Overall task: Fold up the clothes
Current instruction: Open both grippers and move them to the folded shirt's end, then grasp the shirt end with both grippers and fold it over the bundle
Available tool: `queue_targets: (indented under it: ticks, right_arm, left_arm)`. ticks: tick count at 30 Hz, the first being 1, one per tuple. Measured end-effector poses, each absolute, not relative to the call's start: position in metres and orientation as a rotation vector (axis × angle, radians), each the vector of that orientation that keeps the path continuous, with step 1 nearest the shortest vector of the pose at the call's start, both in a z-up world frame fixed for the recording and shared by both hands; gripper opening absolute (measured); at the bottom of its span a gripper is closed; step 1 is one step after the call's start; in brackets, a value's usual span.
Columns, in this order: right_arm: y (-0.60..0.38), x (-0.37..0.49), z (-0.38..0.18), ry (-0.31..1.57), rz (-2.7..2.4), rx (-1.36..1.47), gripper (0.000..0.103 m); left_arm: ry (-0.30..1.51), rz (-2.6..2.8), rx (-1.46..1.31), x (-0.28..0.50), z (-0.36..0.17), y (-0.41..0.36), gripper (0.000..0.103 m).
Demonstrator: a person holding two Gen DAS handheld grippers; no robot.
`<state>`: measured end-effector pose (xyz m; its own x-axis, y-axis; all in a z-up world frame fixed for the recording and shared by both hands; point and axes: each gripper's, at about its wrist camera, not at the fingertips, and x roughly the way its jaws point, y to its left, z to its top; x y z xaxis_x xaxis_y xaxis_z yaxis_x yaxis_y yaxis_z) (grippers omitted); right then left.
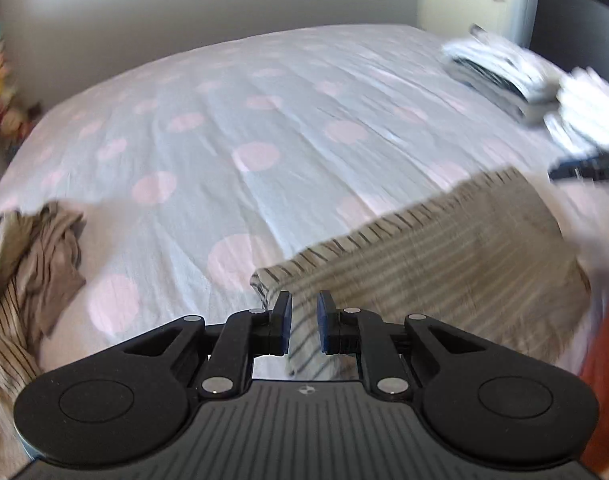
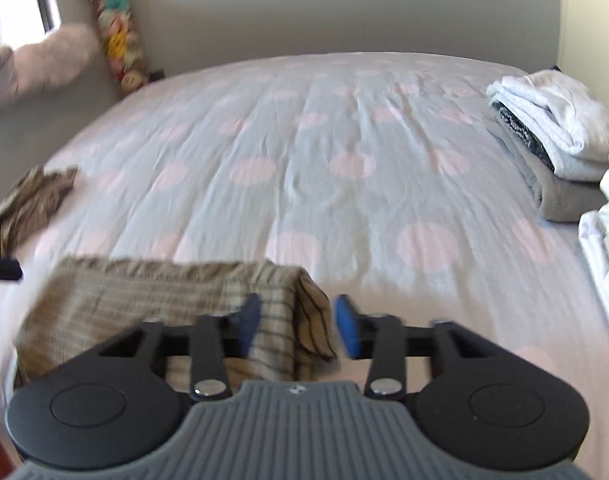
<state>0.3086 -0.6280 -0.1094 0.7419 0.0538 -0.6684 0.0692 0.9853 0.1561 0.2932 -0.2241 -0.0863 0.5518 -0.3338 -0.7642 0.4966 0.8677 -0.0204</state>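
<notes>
Pink-dotted bedspread (image 2: 304, 140), grey wall (image 2: 304, 8)

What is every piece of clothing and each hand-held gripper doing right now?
Striped cloth: folded, lying flat on the bed.
Brown clothes: crumpled heap, not folded.
Stack of clothes: folded, piled neatly.
Left hand-held gripper: open a little, above the striped cloth's corner.
Right hand-held gripper: open wide, holding nothing.

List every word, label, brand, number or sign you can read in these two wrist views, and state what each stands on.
No readable text in either view.
Small round emblem on the left gripper body: a mark only, no letters legible.
Same emblem on the right gripper body: too small to read.
Striped garment and bedspread: patterns only.
</notes>
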Motion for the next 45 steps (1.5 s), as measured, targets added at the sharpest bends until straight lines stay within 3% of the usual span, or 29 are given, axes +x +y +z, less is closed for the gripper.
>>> queue_targets:
  ticks: [1,3,4,14,20,29,37,41,43,45]
  right_arm:
    - [-0.629,0.312,-0.113,0.727,-0.023,0.209,0.063]
    - [-0.63,0.319,-0.122,0.71,-0.052,0.278,0.065]
    - [-0.634,0.323,-0.128,0.716,-0.065,0.319,0.065]
    - [-0.66,0.346,-0.187,0.86,-0.134,0.567,0.058]
    - [-0.653,0.348,-0.192,0.882,-0.147,0.517,0.057]
    - [-0.666,0.332,-0.195,0.881,-0.113,0.654,0.059]
    - [-0.648,0.338,-0.196,0.925,-0.063,0.561,0.057]
    - [-0.646,0.337,-0.197,0.911,-0.014,0.579,0.031]
    - [-0.643,0.338,-0.196,0.907,0.0,0.568,0.03]
    - [-0.64,0.339,-0.194,0.902,0.006,0.546,0.022]
  left_arm:
    - [0.862,-0.472,0.145,0.3,-0.091,-0.222,0.02]
    - [0.876,-0.44,0.04,0.309,-0.1,-0.218,0.043]
    - [0.888,-0.43,0.006,0.312,-0.106,-0.216,0.047]
    - [1.072,-0.352,-0.162,0.332,-0.159,-0.193,0.049]
    - [1.075,-0.355,-0.175,0.331,-0.163,-0.189,0.051]
    - [1.128,-0.344,-0.337,0.321,-0.165,-0.176,0.056]
    - [1.142,-0.35,-0.235,0.319,-0.167,-0.196,0.052]
    - [1.115,-0.356,-0.196,0.313,-0.163,-0.207,0.028]
    - [1.099,-0.36,-0.165,0.309,-0.161,-0.215,0.022]
    - [1.087,-0.363,-0.138,0.307,-0.16,-0.219,0.017]
